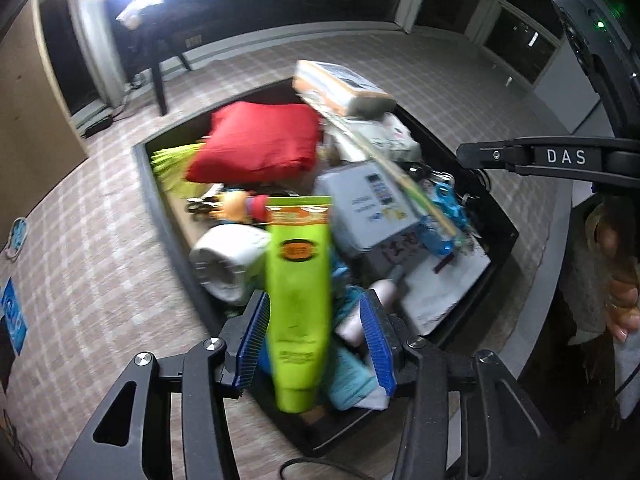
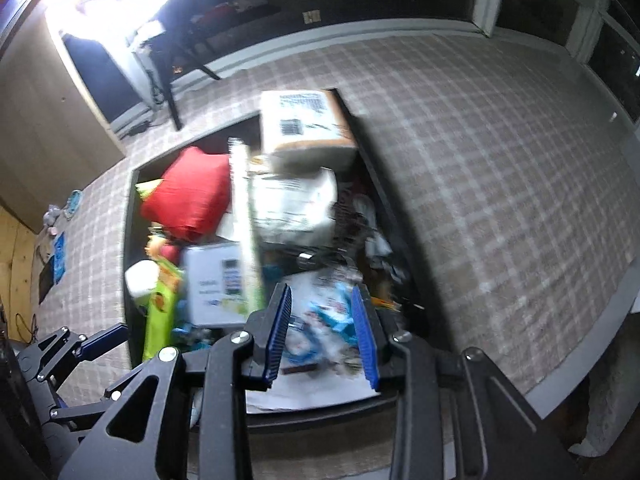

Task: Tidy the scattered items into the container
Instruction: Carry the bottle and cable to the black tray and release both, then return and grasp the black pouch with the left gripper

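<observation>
A black container sits on the checked carpet, full of items: a red cushion, cardboard box, white box, blue toy. My left gripper is open above its near end. A lime-green tube sits between the blue pads, touching only the left one, blurred. In the right wrist view my right gripper is open and empty over the container, above blue packets. The green tube and left gripper show at left.
Checked carpet surrounds the container. Blue stickers and small items lie on the floor at left. A table leg and cables stand by the far wall. A black device and a hand are at right.
</observation>
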### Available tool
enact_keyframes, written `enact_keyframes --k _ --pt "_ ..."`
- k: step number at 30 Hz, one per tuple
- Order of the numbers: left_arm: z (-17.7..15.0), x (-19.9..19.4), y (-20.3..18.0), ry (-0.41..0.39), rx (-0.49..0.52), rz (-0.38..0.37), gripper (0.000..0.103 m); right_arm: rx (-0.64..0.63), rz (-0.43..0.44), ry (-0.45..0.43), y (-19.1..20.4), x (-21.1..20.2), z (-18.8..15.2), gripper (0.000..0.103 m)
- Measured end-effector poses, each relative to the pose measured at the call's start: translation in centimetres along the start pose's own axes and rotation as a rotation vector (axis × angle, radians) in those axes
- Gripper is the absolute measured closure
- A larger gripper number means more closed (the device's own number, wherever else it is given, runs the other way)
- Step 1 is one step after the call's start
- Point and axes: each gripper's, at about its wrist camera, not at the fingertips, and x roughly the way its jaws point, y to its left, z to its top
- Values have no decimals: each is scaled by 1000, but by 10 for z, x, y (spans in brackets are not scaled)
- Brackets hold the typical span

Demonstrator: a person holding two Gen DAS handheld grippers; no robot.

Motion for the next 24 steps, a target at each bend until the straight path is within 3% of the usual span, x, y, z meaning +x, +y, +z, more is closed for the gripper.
enact_keyframes --k 9,24 --pt "-21 -27 90 -24 -119 83 59 -113 71 -5 91 6 18 72" --pt "-86 -75 289 -31 -321 299 58 -368 225 29 301 42 15 72"
